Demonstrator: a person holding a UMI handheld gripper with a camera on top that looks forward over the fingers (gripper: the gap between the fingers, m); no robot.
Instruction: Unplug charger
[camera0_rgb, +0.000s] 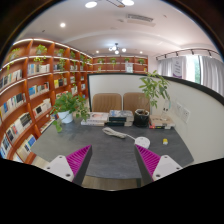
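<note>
Charger (118, 132), a white blur with a cord, lies on the grey desk (100, 155) beyond the claw (113, 160); details unreadable. Claw open, nothing between its purple pads (79, 158). Potted plant (68, 105) stands left, beyond.

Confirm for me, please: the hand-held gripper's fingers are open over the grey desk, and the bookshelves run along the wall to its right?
Not quite. The gripper view shows the bookshelves along the wall to the left, not the right. The rest holds: the hand-held gripper has its fingers open over the grey desk.
</note>
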